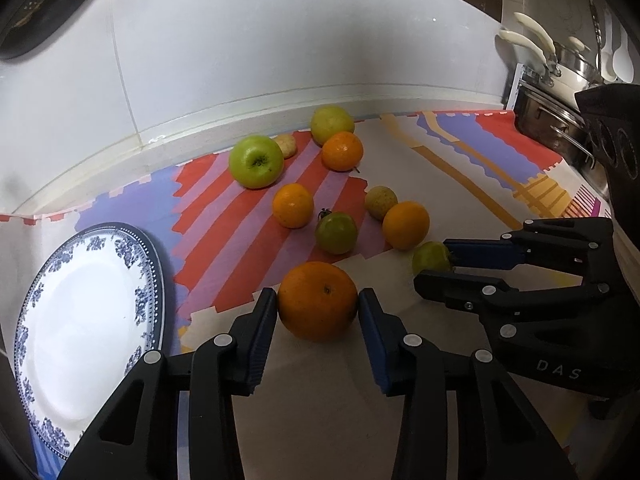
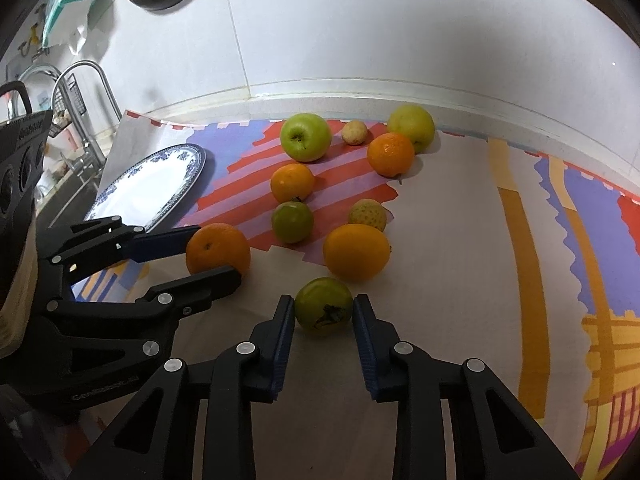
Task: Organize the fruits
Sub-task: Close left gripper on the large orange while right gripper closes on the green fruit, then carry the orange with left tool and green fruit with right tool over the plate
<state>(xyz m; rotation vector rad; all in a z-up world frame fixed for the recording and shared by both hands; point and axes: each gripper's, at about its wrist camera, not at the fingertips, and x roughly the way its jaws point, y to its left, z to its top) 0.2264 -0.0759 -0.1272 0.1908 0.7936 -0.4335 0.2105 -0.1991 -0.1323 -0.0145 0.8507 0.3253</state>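
I have the left gripper (image 1: 318, 300) positioned around the large orange (image 1: 317, 300), with one pad (image 1: 267, 312) touching its left side and the other touching its right side; the fingers are closed on the fruit, which rests on the patterned mat (image 1: 460, 208). In the right wrist view the same left gripper (image 2: 218, 254) enters from the left, its two fingers bracketing that orange (image 2: 218, 249) front and back.

I have the right gripper (image 2: 324, 312) set around the small green fruit (image 2: 324, 306), stem end facing the camera, with both blue pads against its sides; the fingers are narrow and gripping it. In the left wrist view the right gripper (image 1: 434, 266) comes in from the right, with the green fruit (image 1: 431, 258) between its fingertips.

Remaining fruit on the mat, as seen from the left wrist:
- a green apple (image 1: 256, 162) near the back wall, with a small pale fruit (image 1: 286, 146) just behind it
- a yellow-green apple (image 1: 332, 124) touching an orange (image 1: 342, 151)
- a mid-mat orange (image 1: 293, 205) beside a dark green fruit (image 1: 336, 232)
- a speckled yellow fruit (image 1: 381, 202) touching another orange (image 1: 405, 225)

The blue-and-white plate (image 1: 148, 268) lies at the left edge of the mat, near the left gripper and apart from all fruit. Its centre is bare white. Pans (image 1: 560, 76) stand at the far right
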